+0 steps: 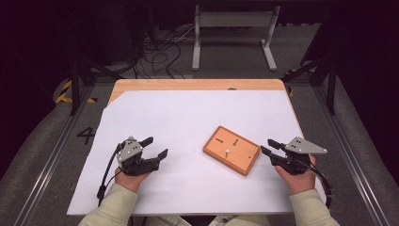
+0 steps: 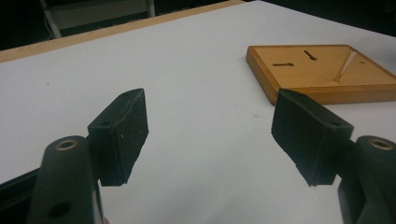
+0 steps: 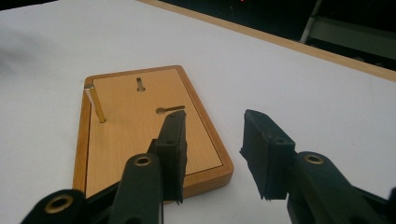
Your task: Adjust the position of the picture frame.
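Wooden board [image 1: 232, 149] with an upright brass pin [image 3: 95, 103] is lying between the wide-spread left gripper [image 1: 154, 147] and narrower, empty right gripper [image 1: 267, 146].

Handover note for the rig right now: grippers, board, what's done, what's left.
Left gripper: open, holding nothing, over the white sheet, left of the wooden board.
Right gripper: open, holding nothing, just off the board's right end.
Board: lies flat, one metal pin upright in it, two keyhole slots unfilled.
Done: nothing gripped yet.
Left: probably close in on the board or pin.
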### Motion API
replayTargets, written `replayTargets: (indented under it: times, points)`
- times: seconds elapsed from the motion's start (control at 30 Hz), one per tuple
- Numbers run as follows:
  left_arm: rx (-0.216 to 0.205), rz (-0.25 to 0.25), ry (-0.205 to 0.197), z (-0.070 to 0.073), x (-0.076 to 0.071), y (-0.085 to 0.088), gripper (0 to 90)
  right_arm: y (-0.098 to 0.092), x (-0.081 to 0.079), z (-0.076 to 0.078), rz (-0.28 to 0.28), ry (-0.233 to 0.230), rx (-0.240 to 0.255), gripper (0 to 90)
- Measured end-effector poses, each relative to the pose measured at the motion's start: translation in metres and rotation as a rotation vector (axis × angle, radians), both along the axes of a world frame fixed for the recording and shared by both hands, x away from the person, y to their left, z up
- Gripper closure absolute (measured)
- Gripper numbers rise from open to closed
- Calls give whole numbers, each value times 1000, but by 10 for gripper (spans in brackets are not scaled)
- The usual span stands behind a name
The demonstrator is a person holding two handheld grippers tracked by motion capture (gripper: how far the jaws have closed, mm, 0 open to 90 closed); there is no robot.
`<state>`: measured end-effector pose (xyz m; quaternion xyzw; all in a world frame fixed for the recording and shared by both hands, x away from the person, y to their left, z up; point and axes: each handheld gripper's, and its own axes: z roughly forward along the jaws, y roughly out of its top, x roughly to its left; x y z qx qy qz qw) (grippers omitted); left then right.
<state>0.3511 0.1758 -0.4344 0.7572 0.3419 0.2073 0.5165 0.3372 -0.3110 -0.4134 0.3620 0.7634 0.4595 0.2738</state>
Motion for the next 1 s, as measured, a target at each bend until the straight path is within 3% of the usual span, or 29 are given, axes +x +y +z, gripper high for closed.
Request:
replayTargets:
  times: [0.67, 1.0]
  points:
    - [8, -10, 8, 0, 1, -2, 298, -5, 2, 6, -57, 19, 2, 659]
    - [24, -4, 15, -1, 2, -3, 302, -11, 11, 9, -94, 75, -22, 900]
